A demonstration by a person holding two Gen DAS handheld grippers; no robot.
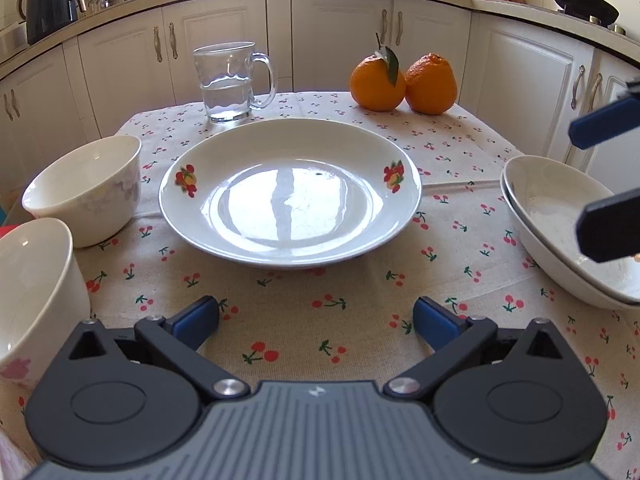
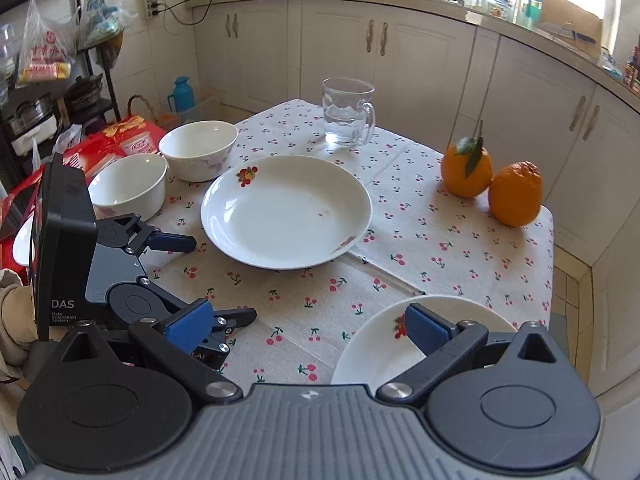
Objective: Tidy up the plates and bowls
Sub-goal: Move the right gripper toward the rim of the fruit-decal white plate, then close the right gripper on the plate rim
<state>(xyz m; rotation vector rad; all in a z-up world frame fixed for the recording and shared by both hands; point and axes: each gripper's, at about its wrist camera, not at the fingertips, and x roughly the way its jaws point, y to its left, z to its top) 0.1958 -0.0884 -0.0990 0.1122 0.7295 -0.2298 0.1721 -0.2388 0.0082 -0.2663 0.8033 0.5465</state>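
A white deep plate with fruit decals (image 1: 290, 194) lies mid-table, also in the right wrist view (image 2: 286, 210). Two white bowls stand at its left: a far one (image 1: 88, 190) (image 2: 198, 148) and a near one (image 1: 32, 292) (image 2: 130, 184). Two stacked plates (image 1: 568, 232) sit at the right; the stack shows under my right gripper (image 2: 380, 352). My left gripper (image 1: 316, 320) is open and empty, just short of the middle plate; it also shows from the side (image 2: 208, 276). My right gripper (image 2: 308, 326) is open and empty above the stack's edge, its fingertips (image 1: 596, 128) showing from the left.
A glass mug of water (image 1: 230, 82) (image 2: 348, 112) and two oranges (image 1: 402, 80) (image 2: 492, 180) stand at the table's far side. The cherry-print tablecloth (image 1: 360, 312) covers a small table. Kitchen cabinets (image 1: 340, 32) surround it. Red boxes (image 2: 116, 140) lie beyond the left edge.
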